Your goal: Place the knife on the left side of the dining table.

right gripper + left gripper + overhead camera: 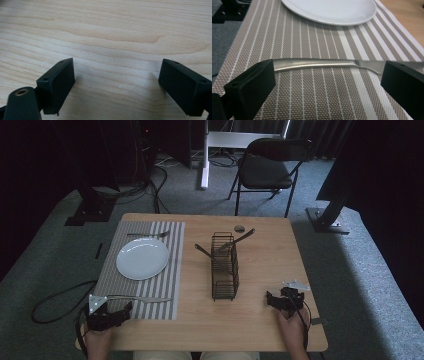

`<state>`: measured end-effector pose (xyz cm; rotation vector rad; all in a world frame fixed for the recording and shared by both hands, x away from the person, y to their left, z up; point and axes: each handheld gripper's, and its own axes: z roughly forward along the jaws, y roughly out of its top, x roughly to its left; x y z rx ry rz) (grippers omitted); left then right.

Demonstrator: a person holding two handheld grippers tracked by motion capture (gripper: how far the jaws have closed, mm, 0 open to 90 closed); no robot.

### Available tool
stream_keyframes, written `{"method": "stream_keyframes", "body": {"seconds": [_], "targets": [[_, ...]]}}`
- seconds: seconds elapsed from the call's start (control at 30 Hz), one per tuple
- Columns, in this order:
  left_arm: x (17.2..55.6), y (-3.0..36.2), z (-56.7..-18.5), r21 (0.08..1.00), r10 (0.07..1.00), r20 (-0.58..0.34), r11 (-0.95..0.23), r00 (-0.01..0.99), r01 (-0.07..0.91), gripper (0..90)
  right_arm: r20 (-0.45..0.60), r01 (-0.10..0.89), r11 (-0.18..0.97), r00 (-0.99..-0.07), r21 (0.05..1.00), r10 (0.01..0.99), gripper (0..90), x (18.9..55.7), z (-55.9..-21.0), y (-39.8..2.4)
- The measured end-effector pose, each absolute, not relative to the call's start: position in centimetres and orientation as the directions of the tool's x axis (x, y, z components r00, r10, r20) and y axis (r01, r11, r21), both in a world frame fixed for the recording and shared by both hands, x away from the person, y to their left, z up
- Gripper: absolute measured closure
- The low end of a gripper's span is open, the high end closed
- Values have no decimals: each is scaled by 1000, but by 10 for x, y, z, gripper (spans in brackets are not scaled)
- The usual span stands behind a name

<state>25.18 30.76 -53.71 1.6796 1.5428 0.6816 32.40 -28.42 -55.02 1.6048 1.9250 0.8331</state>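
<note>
A steel knife (140, 298) lies flat on the striped placemat (165, 280), below the white plate (142, 258). A fork (147, 235) lies on the mat above the plate. My left gripper (120, 312) stands open at the table's near left corner, just short of the knife. In the left gripper view the knife handle (312, 64) lies crosswise just beyond the wide-apart jaws, touched by neither. My right gripper (278, 301) is open at the near right, over bare wood (112, 45) with nothing between its jaws.
A black wire caddy (224, 266) stands mid-table with two utensils leaning out of its far end. A small dark round object (239, 228) lies near the far edge. A folding chair (267, 167) stands beyond the table. Cable (55, 302) trails off the left side.
</note>
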Motion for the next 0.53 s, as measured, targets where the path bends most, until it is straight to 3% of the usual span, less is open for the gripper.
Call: {"method": "stream_keyframes", "body": {"seconds": [0.23, 0.53], "targets": [[252, 299, -542, 784, 988, -34, -69, 153, 616, 1, 11, 680, 119, -183, 723, 983, 125, 324, -550, -284], [252, 297, -542, 786, 989, -30, -67, 147, 615, 1, 11, 681, 119, -183, 723, 983, 125, 324, -550, -284]]}}
